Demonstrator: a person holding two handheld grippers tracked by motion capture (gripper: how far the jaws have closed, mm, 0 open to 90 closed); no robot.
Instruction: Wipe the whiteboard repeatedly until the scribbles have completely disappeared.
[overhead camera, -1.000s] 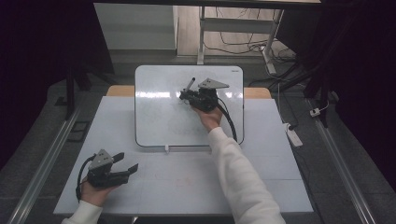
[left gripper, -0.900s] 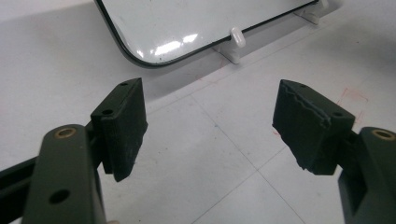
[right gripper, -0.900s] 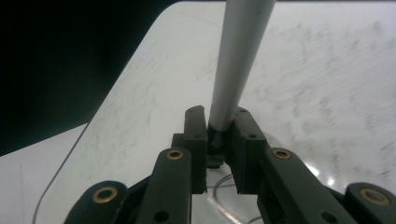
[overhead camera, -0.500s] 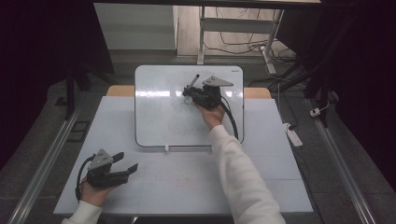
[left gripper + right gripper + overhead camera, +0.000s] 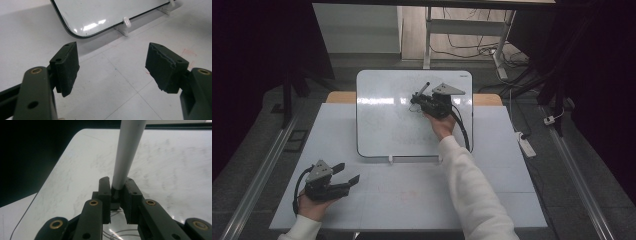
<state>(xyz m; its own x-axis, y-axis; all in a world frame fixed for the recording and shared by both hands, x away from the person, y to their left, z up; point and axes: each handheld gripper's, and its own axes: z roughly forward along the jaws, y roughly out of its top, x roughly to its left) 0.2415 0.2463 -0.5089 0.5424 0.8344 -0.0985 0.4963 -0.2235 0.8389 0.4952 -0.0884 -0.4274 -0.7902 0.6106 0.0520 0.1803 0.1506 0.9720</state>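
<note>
A white table (image 5: 412, 200) is seen from above, with a whiteboard (image 5: 382, 125) propped on small white feet at its far middle. The right gripper (image 5: 418, 98) is held over the board's upper right area, at about one o'clock from the board's centre. Its jaws are clamped on a marker (image 5: 127, 152), a pale barrel with a dark end that sticks up and away from the gripper. In the right gripper view, thin dark curved lines (image 5: 117, 233) can be made out on the board just below the jaws. The step in hand is judged to be writing or drawing on the whiteboard with the marker.

The left gripper (image 5: 344, 176) is rested on the table at about seven o'clock from the board, well apart from it. Its jaws are spread wide with nothing between them, and bare tabletop is seen through the gap.

For the next move, the grip on the marker would need to be kept firm and the tip pressed lightly against the board while the stroke is carried on.
</note>
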